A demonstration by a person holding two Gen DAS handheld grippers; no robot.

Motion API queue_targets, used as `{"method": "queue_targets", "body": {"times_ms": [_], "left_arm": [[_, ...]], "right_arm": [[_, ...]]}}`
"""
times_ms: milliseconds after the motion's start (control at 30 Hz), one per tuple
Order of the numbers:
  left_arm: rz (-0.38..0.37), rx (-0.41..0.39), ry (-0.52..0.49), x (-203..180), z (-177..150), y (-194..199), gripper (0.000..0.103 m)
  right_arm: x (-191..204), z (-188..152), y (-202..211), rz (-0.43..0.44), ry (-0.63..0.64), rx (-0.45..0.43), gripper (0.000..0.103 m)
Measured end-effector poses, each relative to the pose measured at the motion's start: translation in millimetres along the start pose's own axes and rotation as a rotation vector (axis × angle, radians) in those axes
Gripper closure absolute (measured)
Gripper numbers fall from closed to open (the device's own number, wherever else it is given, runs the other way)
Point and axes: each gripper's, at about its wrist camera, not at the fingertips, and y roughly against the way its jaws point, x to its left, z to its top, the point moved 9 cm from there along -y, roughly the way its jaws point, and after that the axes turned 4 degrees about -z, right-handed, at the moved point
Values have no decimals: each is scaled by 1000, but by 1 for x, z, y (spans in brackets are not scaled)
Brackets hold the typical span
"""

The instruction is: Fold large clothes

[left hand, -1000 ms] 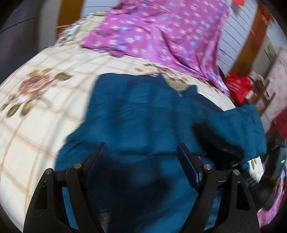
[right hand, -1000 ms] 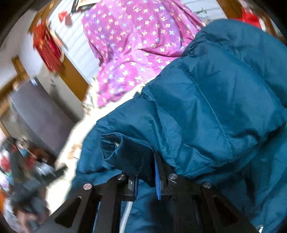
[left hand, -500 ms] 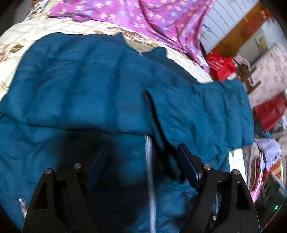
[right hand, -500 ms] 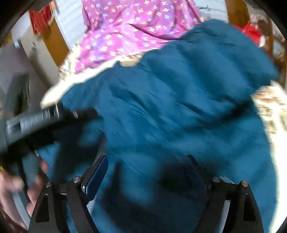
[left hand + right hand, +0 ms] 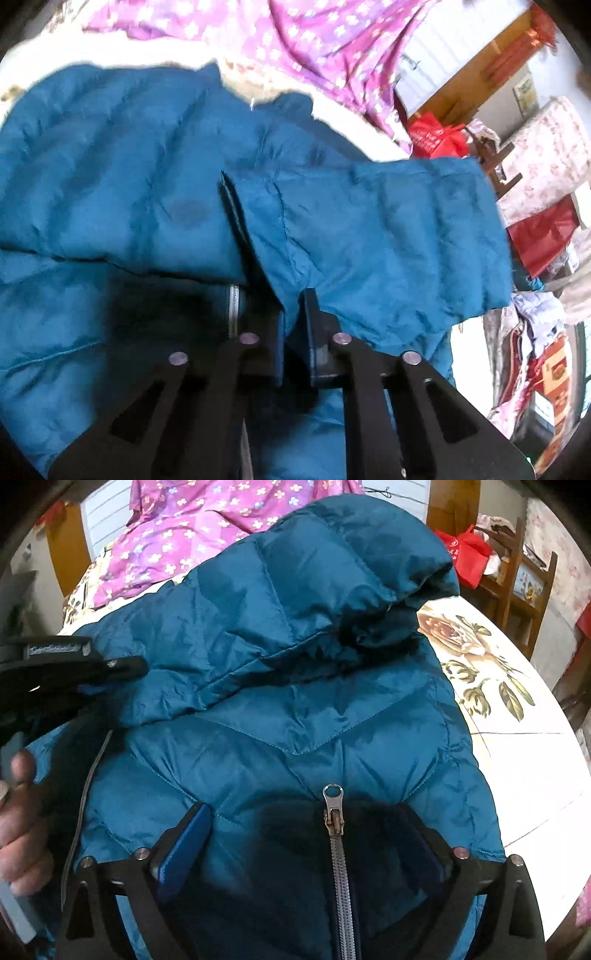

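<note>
My left gripper (image 5: 293, 328) is pinched on the cuff edge of the jacket's sleeve (image 5: 369, 229). My right gripper (image 5: 306, 842) is spread wide, jaws either side of the zipper (image 5: 338, 834), gripping nothing.

The jacket (image 5: 295, 709) lies spread across the bed (image 5: 517, 738), with one sleeve folded over its front and the other held by my left gripper. A purple sheet (image 5: 192, 528) lies beyond it.

Handling, as judged:
- Quilted, padded shell: light, soft, bulky. Folds will likely spring back; press them flat.
- Glossy fabric: probably slippery. Pinch a seam, hem or cuff, not a smooth panel.
- Avoid clamping the zipper teeth; grip the fabric just beside them.
- Carry the held sleeve across the body before folding the body.
</note>
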Motion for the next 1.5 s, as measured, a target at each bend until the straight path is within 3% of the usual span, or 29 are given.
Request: {"method": "queue_targets", "body": {"times_ms": [167, 300, 433, 567, 633, 767, 833, 900, 1067, 1133, 1200, 1300, 1400, 1500], "left_arm": [[22, -137, -54, 6, 30, 62, 98], [116, -221, -111, 38, 62, 103, 98], [205, -224, -97, 83, 84, 115, 99], [291, -154, -87, 120, 82, 100, 98], [309, -156, -74, 132, 79, 104, 98], [381, -234, -16, 152, 78, 124, 98], [408, -268, 2, 152, 80, 130, 98], [388, -275, -32, 138, 81, 123, 98], [361, -220, -148, 101, 84, 76, 98], [383, -189, -184, 100, 84, 57, 98], [480, -148, -229, 115, 80, 35, 98], [584, -158, -291, 138, 67, 23, 97], [584, -149, -267, 150, 69, 24, 97], [595, -134, -291, 154, 72, 22, 97]], "right_arm": [[3, 0, 4, 16, -16, 4, 4], [1, 1, 3, 18, -25, 6, 4], [-5, 6, 0, 19, -56, 6, 4], [-8, 12, 2, 24, -95, -4, 4], [-16, 17, 5, 33, -124, -27, 4], [-36, 29, 18, 52, -212, -98, 6], [-42, 35, 26, 70, -248, -137, 14], [-47, 43, 39, 84, -281, -201, 19], [-62, 67, 62, 114, -345, -358, 21], [-67, 81, 67, 151, -345, -396, 42], [-69, 101, 65, 207, -324, -376, 51], [-69, 140, 51, 151, -205, -349, 52], [-56, 171, 25, 240, -105, -303, 52], [-40, 172, -21, 303, -1, -184, 52]]}}
